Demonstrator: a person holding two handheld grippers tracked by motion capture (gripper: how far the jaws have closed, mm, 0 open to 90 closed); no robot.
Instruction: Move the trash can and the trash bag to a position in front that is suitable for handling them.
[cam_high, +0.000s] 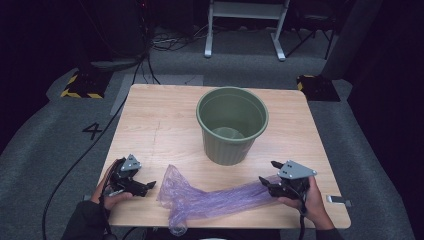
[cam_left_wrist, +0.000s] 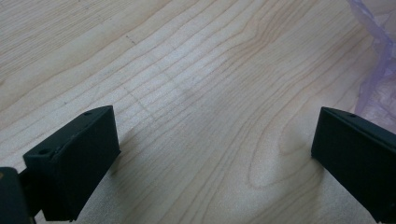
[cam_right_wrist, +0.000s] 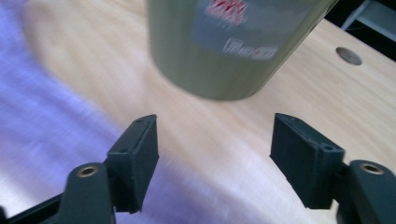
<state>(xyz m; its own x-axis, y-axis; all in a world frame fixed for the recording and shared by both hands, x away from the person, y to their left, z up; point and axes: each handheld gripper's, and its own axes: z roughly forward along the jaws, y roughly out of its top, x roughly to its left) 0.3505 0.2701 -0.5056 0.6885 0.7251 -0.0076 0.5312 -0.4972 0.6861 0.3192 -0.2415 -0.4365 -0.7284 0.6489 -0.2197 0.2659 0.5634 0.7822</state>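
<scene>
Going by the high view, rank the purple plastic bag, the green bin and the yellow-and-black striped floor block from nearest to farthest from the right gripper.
From the right gripper, at the table's near right:
1. Purple plastic bag, right at its jaws, stretching left along the near edge.
2. Green bin, upright at mid-table, beyond and to the left.
3. Yellow-and-black striped floor block, on the floor past the table's far left corner.

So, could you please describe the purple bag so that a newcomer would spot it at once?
Start at the green bin on the wooden table. In front of it, between the left gripper and right gripper, lies the bag: a long, crumpled, see-through purple film, the only soft thing there.
</scene>
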